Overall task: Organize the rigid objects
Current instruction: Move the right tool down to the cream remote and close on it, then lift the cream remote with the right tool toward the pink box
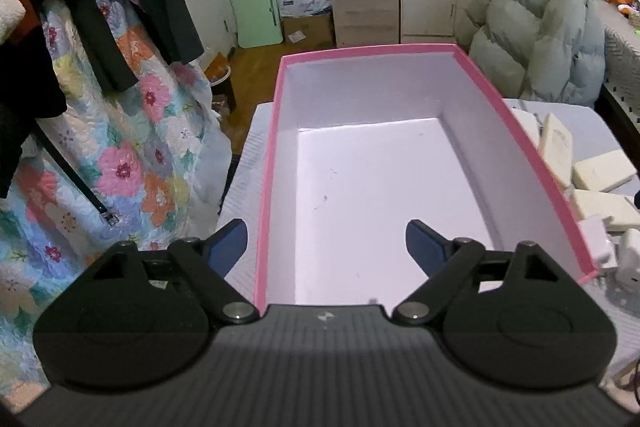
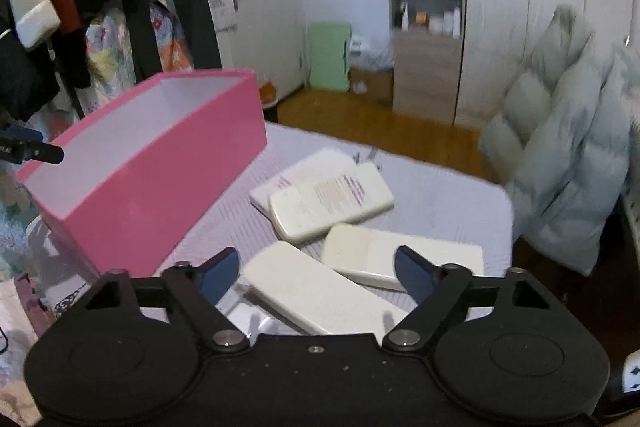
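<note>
Roughly 4 cream blocks (image 2: 320, 291) beside 1 pink box (image 2: 160, 179).

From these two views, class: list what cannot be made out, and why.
- Label text on the top cream case, right wrist view: motion blur.
- Near inside wall of the pink box, left wrist view: hidden behind the left hand-held gripper.
- White items right of the box: cut off by the edge.
</note>
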Motion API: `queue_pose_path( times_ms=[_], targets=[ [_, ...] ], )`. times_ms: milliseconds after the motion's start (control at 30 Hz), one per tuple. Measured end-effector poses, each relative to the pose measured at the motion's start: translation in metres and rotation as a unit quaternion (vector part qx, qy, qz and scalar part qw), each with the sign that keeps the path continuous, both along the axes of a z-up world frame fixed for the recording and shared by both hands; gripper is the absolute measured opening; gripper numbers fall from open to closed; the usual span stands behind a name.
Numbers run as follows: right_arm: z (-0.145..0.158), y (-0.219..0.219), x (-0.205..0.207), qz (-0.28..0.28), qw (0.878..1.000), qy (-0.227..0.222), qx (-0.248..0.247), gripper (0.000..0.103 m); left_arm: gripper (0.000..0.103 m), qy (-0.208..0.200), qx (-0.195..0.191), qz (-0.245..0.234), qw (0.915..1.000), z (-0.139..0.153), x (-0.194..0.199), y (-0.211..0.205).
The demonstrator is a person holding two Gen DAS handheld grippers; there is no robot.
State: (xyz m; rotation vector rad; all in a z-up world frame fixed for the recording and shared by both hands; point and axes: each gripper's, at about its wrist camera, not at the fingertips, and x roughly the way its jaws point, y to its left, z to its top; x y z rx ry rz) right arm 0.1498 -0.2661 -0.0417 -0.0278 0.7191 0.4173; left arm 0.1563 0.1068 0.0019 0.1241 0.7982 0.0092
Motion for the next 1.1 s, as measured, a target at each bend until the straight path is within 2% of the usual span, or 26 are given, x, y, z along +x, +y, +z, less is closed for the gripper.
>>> queue_pose_path(
  times_ms=[67, 100, 167, 300, 333, 367, 433, 467, 533, 700, 767, 800, 900, 967, 1100],
  targets=[
    [-0.007, 0.001, 0.012, 0.022, 0.999, 0.022, -0.016, 0.066, 0.086, -0.003, 0.013, 0.014, 0.9998, -0.003, 0.008, 0.005],
    [-0.010, 0.005, 0.018, 0.043, 0.997, 0.041, -0.042, 0.063, 0.087, -0.006, 0.019, 0.021, 0.9996, -0.003, 0.012, 0.007],
    [-0.015, 0.012, 0.025, 0.078, 0.992, 0.057, -0.085, 0.061, 0.087, -0.012, 0.025, 0.041, 0.9988, -0.005, 0.018, 0.013],
    [-0.017, 0.022, 0.039, 0.136, 0.980, 0.091, -0.111, 0.061, 0.085, 0.001, 0.015, 0.045, 0.9989, -0.015, 0.033, 0.022],
    [-0.018, 0.026, 0.041, 0.154, 0.976, 0.096, -0.121, 0.061, 0.076, 0.004, 0.012, 0.045, 0.9989, -0.018, 0.036, 0.023],
    [-0.019, 0.029, 0.043, 0.167, 0.972, 0.101, -0.131, 0.061, 0.061, 0.008, 0.009, 0.042, 0.9990, -0.020, 0.038, 0.024],
    [-0.021, 0.036, 0.049, 0.185, 0.964, 0.109, -0.158, 0.061, 0.045, 0.017, 0.004, 0.035, 0.9992, -0.024, 0.042, 0.025],
    [-0.022, 0.037, 0.052, 0.193, 0.960, 0.115, -0.165, 0.061, 0.034, 0.017, 0.002, 0.034, 0.9993, -0.026, 0.044, 0.026],
    [-0.023, 0.041, 0.058, 0.208, 0.955, 0.126, -0.173, 0.062, 0.019, 0.021, 0.004, 0.037, 0.9991, -0.029, 0.047, 0.028],
    [-0.026, 0.055, 0.065, 0.238, 0.944, 0.129, -0.190, 0.066, 0.015, 0.022, -0.026, 0.058, 0.9977, -0.036, 0.052, 0.045],
    [-0.027, 0.061, 0.063, 0.249, 0.941, 0.117, -0.199, 0.067, 0.002, 0.018, -0.051, 0.052, 0.9972, -0.036, 0.050, 0.049],
    [-0.028, 0.065, 0.063, 0.252, 0.939, 0.109, -0.206, 0.067, 0.002, 0.014, -0.058, 0.044, 0.9972, -0.036, 0.048, 0.049],
    [-0.029, 0.075, 0.058, 0.257, 0.937, 0.088, -0.221, 0.068, 0.002, -0.002, -0.048, 0.034, 0.9983, -0.038, 0.045, 0.046],
    [-0.030, 0.081, 0.055, 0.262, 0.934, 0.076, -0.230, 0.063, 0.002, -0.002, -0.060, 0.038, 0.9975, -0.038, 0.046, 0.049],
    [-0.023, 0.082, 0.056, 0.245, 0.940, 0.090, -0.218, 0.063, 0.003, -0.008, -0.083, 0.043, 0.9956, -0.040, 0.049, 0.059]
  ],
)
